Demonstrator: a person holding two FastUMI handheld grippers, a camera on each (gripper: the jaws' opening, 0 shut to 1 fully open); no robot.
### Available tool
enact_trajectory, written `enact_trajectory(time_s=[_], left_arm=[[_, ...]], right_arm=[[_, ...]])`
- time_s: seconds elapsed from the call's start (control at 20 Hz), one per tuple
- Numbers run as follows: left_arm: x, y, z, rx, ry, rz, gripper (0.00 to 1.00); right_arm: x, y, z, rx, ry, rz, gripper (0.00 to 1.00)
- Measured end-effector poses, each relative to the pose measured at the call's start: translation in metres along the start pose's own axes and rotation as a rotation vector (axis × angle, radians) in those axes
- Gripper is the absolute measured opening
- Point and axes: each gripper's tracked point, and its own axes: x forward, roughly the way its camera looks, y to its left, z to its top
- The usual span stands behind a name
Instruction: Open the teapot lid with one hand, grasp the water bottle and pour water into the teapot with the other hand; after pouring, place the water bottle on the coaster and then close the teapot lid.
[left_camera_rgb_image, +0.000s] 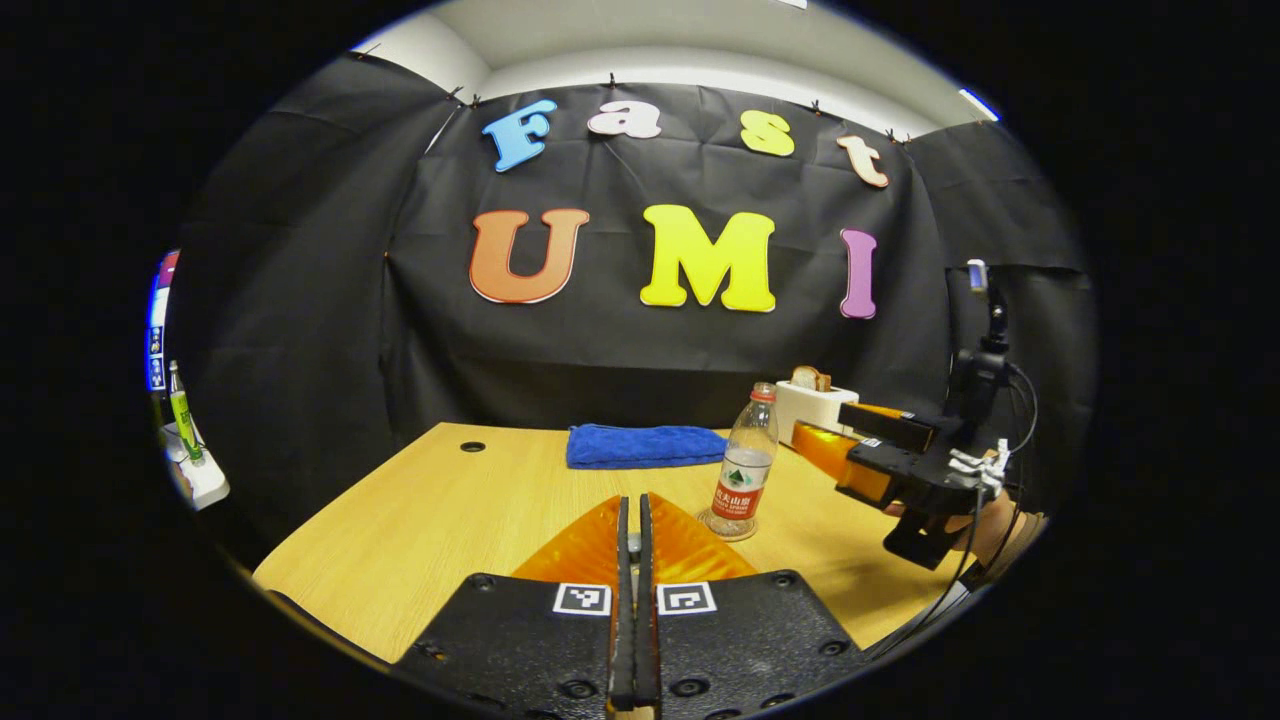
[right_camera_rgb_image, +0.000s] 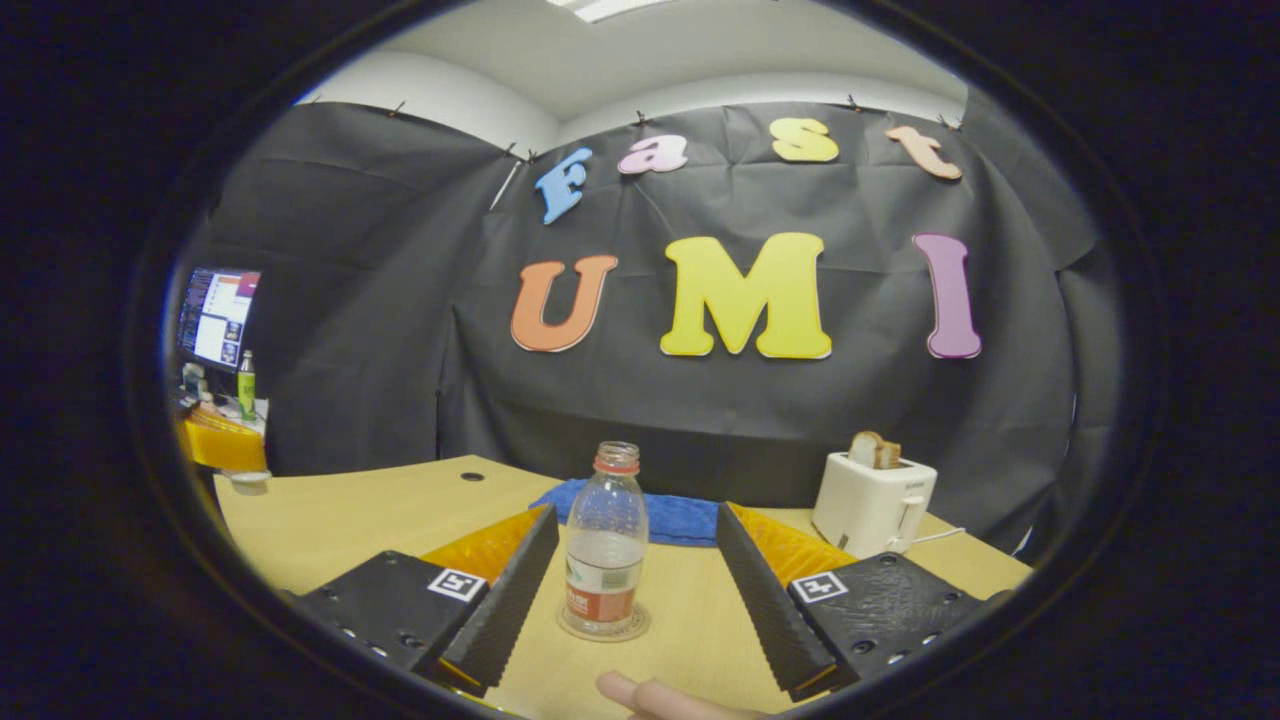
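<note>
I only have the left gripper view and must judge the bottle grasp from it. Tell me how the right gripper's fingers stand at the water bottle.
Observer: In the right gripper view the right gripper is open wide. The water bottle is framed in the gap between its fingers, and neither touches it.
Operator: Report the bottle's top.
Observer: There is no cap on it. The neck stands open above a red ring.
Operator: Name anything else close to those fingers.
Observer: A person's fingertip pokes in at the bottom edge, nearer the camera than the bottle.
</note>
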Motion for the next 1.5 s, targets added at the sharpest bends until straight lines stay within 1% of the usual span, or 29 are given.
enact_trajectory(time_s=[0.05,0.1,0.25,0.35,0.45,0.5,0.55,0.65,0.8,0.95,1.05,1.15,1.2,1.25,1.3,1.35,1.4,1.45,1.5], left_arm=[[0.007,-0.001,-0.004,0.0,0.006,0.004,0.03],[0.014,-0.005,-0.008,-0.006,0.012,0.0,0.03],[0.031,-0.025,-0.022,-0.011,0.008,-0.02,0.03],[0.042,-0.033,-0.034,0.003,0.007,-0.016,0.03],[0.052,-0.038,-0.044,0.025,0.002,0.004,0.03],[0.057,-0.041,-0.047,0.028,0.001,0.004,0.03],[0.061,-0.047,-0.051,0.022,0.0,-0.005,0.03],[0.068,-0.054,-0.053,0.02,-0.004,-0.005,0.03],[0.076,-0.04,-0.061,0.035,0.006,0.069,0.03],[0.08,-0.043,-0.076,0.017,0.04,0.071,0.04],[0.081,-0.043,-0.08,0.031,0.05,0.076,0.04],[0.083,-0.045,-0.085,0.041,0.064,0.075,0.07],[0.083,-0.045,-0.083,0.044,0.063,0.077,0.1],[0.083,-0.047,-0.08,0.052,0.063,0.08,0.19],[0.081,-0.05,-0.075,0.056,0.058,0.072,0.34],[0.079,-0.053,-0.068,0.06,0.052,0.067,0.48],[0.076,-0.053,-0.058,0.063,0.033,0.075,0.71],[0.073,-0.052,-0.048,0.064,0.012,0.077,0.7],[0.069,-0.053,-0.039,0.058,0.0,0.08,0.74]], right_arm=[[-0.008,-0.004,-0.002,-0.002,-0.005,-0.009,0.95],[-0.018,-0.012,-0.005,-0.008,-0.004,-0.025,0.96],[-0.038,-0.024,-0.017,-0.024,0.0,-0.049,0.96],[-0.049,-0.029,-0.021,-0.043,0.002,-0.058,0.96],[-0.059,-0.034,-0.021,-0.034,-0.014,-0.049,0.95],[-0.062,-0.035,-0.022,-0.026,-0.018,-0.046,0.97],[-0.064,-0.04,-0.023,-0.014,-0.019,-0.047,0.95],[-0.068,-0.043,-0.026,0.006,-0.022,-0.043,0.95],[-0.072,-0.052,-0.028,0.018,-0.03,-0.049,0.95],[-0.074,-0.058,-0.028,0.032,-0.037,-0.055,0.95],[-0.072,-0.061,-0.029,0.048,-0.03,-0.061,0.95],[-0.072,-0.061,-0.031,0.057,-0.023,-0.06,0.95],[-0.072,-0.061,-0.031,0.059,-0.021,-0.061,0.96],[-0.073,-0.06,-0.031,0.059,-0.02,-0.063,0.95],[-0.073,-0.061,-0.031,0.058,-0.017,-0.065,0.96],[-0.074,-0.06,-0.031,0.055,-0.016,-0.064,0.95],[-0.075,-0.059,-0.029,0.052,-0.015,-0.065,0.95],[-0.077,-0.059,-0.027,0.05,-0.016,-0.067,0.95],[-0.08,-0.059,-0.025,0.049,-0.016,-0.07,0.95]])
